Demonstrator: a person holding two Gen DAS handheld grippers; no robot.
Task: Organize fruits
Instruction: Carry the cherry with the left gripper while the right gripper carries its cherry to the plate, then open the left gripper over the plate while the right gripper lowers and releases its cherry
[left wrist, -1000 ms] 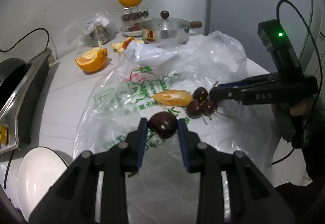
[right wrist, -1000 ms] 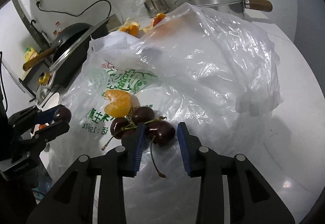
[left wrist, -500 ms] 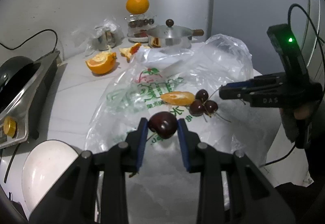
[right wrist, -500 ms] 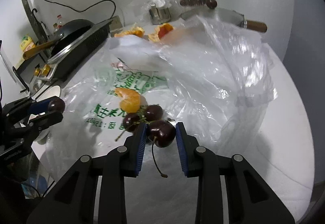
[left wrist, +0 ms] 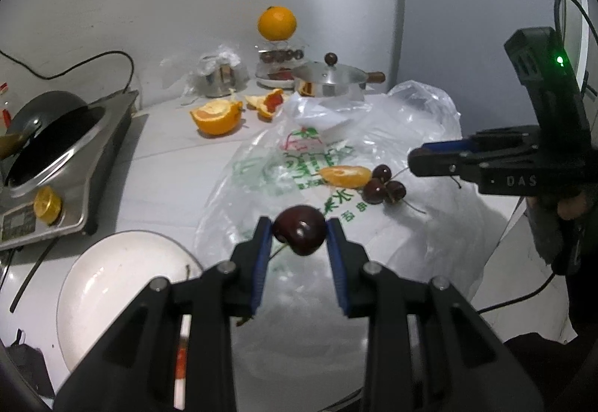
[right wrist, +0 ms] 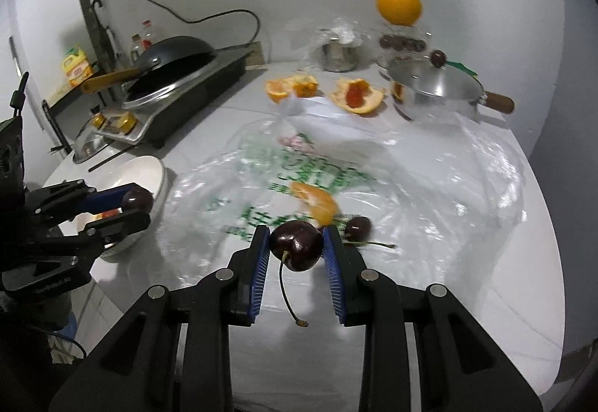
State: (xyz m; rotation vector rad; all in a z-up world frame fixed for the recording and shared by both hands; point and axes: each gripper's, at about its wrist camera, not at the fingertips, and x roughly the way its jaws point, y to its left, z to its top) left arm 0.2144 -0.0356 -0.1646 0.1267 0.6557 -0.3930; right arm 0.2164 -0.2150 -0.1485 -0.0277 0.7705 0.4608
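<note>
Carrying: both grippers look to be mid-haul, each with a cherry pinched, so the step in hand reads as moving picked fruit off the bag (left wrist: 336, 158) toward the bowl (left wrist: 93, 273).
Landmark: the bowl, white, at the near left edge of the counter, just in front of the stove (left wrist: 67, 158).
Bag: flat clear plastic with green print, spread to the right of the bowl and touching or nearly touching its rim; I cannot tell which.
Left gripper (left wrist: 299, 231): narrow, pads pressed on both sides of a dark cherry (left wrist: 299, 229); it hangs just right of the bowl's rim, above the bag's near edge. From the right wrist view it sits over the bowl's near side (right wrist: 157, 180).
Right gripper (right wrist: 296, 244): narrow, clamped on a second cherry (right wrist: 296, 244) whose stem dangles below the jaws; well right of the bowl, above the middle of the bag.
Left on the bag: an orange segment (left wrist: 345, 176) and a small cluster of cherries (left wrist: 383, 186) touching it, further right of the bowl than either held cherry.
Bowl's contents: something reddish shows inside past the left gripper in the right wrist view; too hidden to name.
Next move, as I judge it: left gripper goes over the bowl's middle, lowers, then parts its pads; right gripper needs to cross the bag leftward and wait its turn so the two do not collide.
Risk: the dangling stem may snag the plastic on a low pass.
</note>
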